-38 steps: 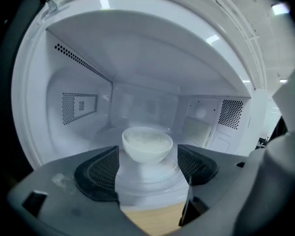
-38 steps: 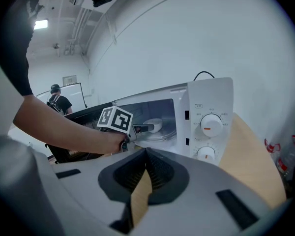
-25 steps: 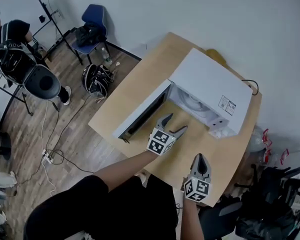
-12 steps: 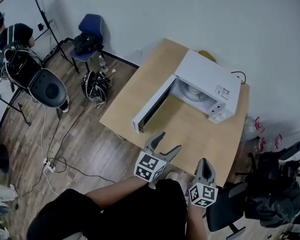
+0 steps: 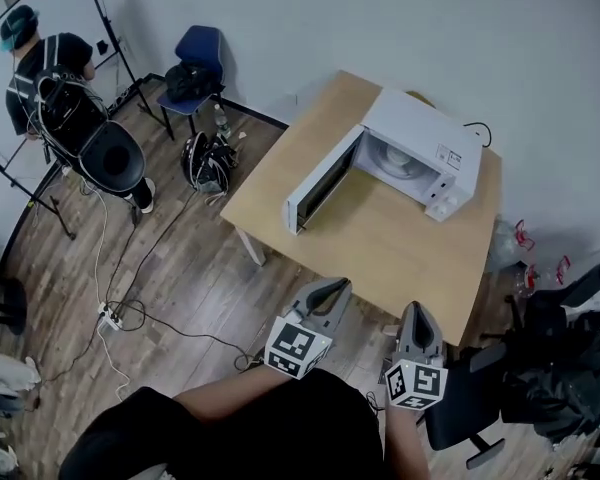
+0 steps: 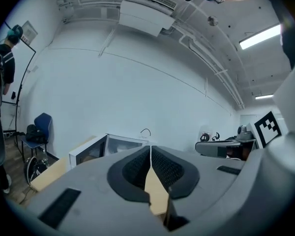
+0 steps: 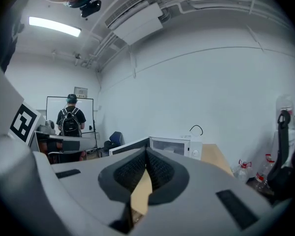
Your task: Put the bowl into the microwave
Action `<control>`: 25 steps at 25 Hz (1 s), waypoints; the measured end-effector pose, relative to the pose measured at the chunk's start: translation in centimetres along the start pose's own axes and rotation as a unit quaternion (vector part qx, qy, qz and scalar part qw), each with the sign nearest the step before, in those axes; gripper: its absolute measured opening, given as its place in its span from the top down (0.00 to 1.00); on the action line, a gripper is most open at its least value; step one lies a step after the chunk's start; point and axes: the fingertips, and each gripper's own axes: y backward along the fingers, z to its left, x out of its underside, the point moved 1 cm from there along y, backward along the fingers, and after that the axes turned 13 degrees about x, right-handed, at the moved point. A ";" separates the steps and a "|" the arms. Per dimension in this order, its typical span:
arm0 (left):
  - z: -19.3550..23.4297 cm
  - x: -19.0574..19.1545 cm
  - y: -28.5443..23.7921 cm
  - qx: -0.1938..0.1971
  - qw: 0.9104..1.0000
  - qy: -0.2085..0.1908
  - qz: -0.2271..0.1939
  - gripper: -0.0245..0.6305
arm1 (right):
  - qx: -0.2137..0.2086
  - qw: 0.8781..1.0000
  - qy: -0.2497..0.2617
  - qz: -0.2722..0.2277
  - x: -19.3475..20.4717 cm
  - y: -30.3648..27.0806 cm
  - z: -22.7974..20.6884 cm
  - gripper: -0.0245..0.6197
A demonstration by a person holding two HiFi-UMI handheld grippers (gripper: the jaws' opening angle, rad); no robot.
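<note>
**Two grippers closed, well back from the microwave (image 5: 425,140)**

Both hang before the microwave, off the near edge of the table (image 5: 410,258) on which it stands. The left gripper (image 5: 333,288) has its pads pressed together on nothing, and the right gripper (image 5: 418,313) is the same. The microwave's door (image 5: 318,186) is swung wide open. Inside its cavity sits a white round shape (image 5: 392,158) — bowl or turntable, I cannot tell.

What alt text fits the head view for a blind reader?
Seen from above, a white microwave stands with its door open on a wooden table. Nearer the camera, the left gripper and right gripper are both shut and empty.
</note>
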 end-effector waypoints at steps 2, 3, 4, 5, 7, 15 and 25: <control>-1.9 0.4 1.4 -0.005 1.000 -0.006 0.004 0.93 | -0.007 1.000 0.003 -0.005 0.3 2.0 0.2 0.87; -2.9 0.7 2.0 -0.008 1.000 -0.009 0.007 0.93 | -0.010 1.000 0.003 -0.007 0.7 3.1 0.4 0.87; -3.9 1.0 2.6 -0.010 1.000 -0.013 0.010 0.93 | -0.012 1.000 0.003 -0.007 1.1 4.3 0.5 0.87; -4.9 1.4 3.2 -0.012 1.000 -0.015 0.012 0.93 | -0.013 1.000 0.003 -0.007 1.5 5.4 0.6 0.87; -7.2 2.3 4.2 -0.015 1.000 -0.013 0.018 0.93 | -0.014 1.000 -0.006 -0.004 2.4 7.8 0.7 0.87; -14.2 4.9 8.3 -0.003 0.999 -0.033 0.034 0.93 | -0.002 1.000 -0.017 0.014 5.0 15.8 1.3 0.87; -13.9 2.8 8.8 0.033 0.996 -0.075 0.031 0.93 | 0.051 0.999 0.006 -0.009 3.3 17.2 0.8 0.87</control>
